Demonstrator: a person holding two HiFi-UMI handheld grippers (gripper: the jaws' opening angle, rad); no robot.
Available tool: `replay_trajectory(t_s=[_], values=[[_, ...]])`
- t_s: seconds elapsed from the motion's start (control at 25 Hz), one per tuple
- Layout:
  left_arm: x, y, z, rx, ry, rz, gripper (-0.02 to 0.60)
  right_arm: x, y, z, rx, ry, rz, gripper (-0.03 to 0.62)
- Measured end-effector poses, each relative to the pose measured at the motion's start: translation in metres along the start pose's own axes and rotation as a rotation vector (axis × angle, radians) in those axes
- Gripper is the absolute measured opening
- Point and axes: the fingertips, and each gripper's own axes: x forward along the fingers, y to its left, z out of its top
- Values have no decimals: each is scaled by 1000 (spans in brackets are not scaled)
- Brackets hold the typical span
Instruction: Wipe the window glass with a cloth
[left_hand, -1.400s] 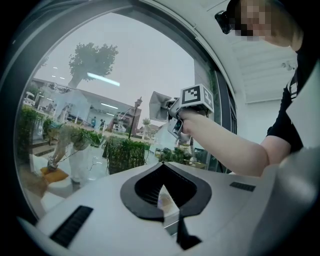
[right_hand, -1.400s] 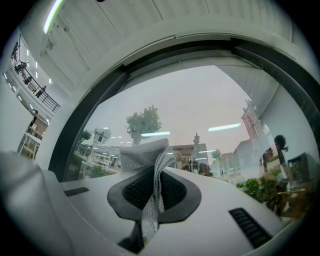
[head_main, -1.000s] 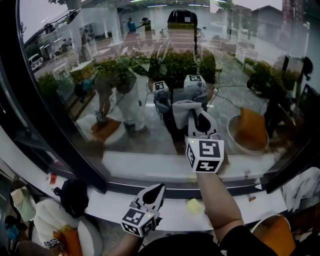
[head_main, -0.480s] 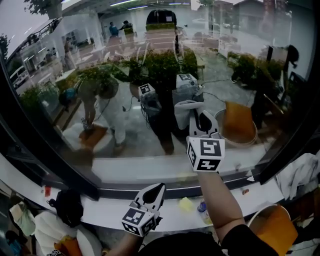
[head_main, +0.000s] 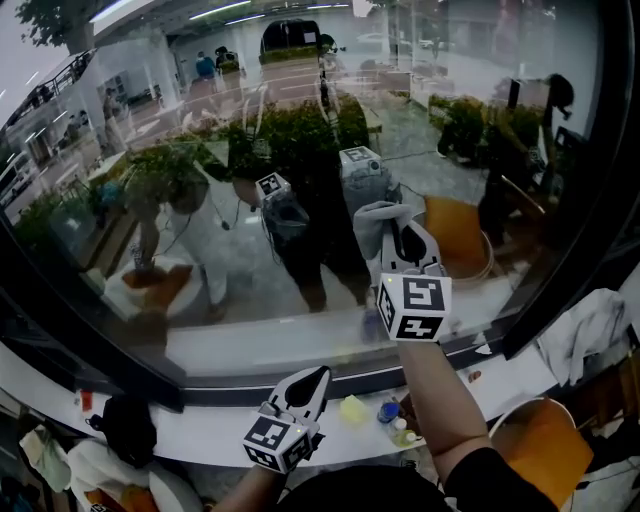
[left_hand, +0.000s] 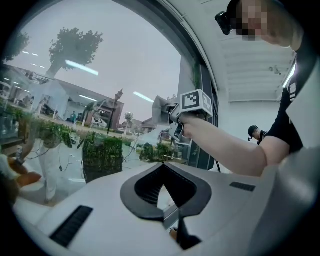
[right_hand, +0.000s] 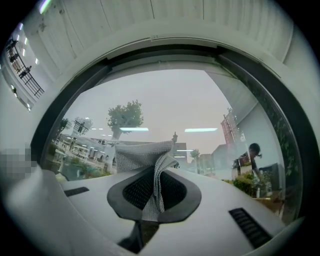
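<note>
A large window glass fills the head view, framed in black. My right gripper is raised against the pane and shut on a grey cloth, which presses on the glass. In the right gripper view the cloth sticks out from between the jaws toward the glass. My left gripper hangs low near the white sill, shut with nothing in it. From the left gripper view I see my right gripper on the glass and the left gripper with its jaws together.
On the sill lie a yellow sponge and small bottles. A black bag sits at the lower left, an orange basin at the lower right, and a white cloth hangs at the right. A black frame post bounds the pane.
The head view has swung to the right and down along the sill, bringing the bottles into sight. My right gripper stays on the glass with the cloth; the left gripper has not moved.
</note>
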Motion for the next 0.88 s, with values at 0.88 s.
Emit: replay_trajectory(t_s=[0.88], values=[[141,-124,-8,8,57,-118,8,-40,-230,-33,11,53,-164,37]])
